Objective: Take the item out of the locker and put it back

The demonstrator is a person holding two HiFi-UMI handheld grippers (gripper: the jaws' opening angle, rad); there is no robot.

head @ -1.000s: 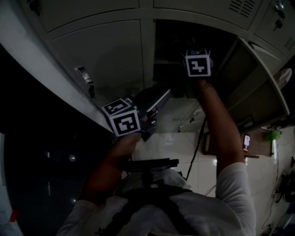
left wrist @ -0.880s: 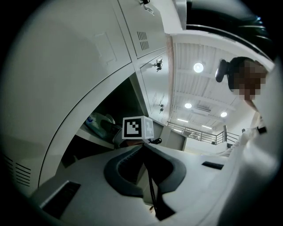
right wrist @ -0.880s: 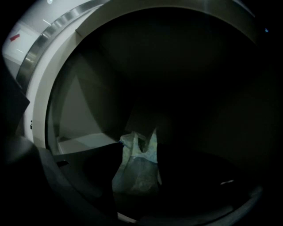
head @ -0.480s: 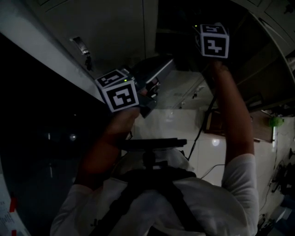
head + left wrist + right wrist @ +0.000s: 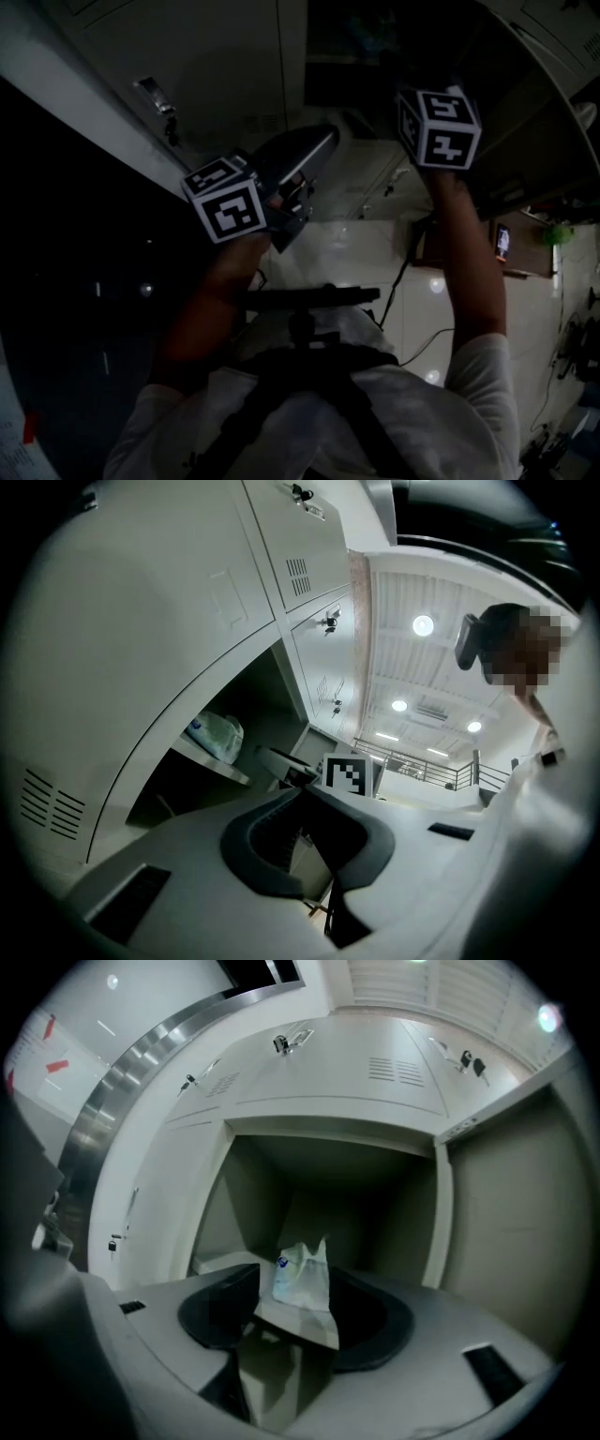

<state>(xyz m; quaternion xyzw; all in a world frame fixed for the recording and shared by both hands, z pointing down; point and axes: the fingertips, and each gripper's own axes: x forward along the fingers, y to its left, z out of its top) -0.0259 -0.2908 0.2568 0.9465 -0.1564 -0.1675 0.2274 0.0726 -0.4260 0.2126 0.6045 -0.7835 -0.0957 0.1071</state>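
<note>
The item, a white plastic bag [image 5: 302, 1274] with a blue mark, stands on the shelf inside the open locker [image 5: 328, 1176]; the left gripper view shows the bag [image 5: 216, 735] on that shelf too. My right gripper [image 5: 295, 1321] points level at it from in front of the opening, a little short of the bag. Its jaws have just opened wide and eased in slightly, and nothing is between them. Its marker cube [image 5: 439, 127] hides the jaws in the head view. My left gripper [image 5: 305, 841] hangs beside the locker, jaws slightly apart and empty.
The locker's door [image 5: 506, 1222] stands swung open on the right. Closed locker doors with latches [image 5: 291, 1042] lie above and to the left. A closed grey door [image 5: 141, 649] fills the space left of my left gripper. Tiled floor [image 5: 375, 272] shows below.
My right gripper has drawn back out of the locker opening toward me, its cube now larger and lower in the head view. The left gripper has shifted only slightly.
</note>
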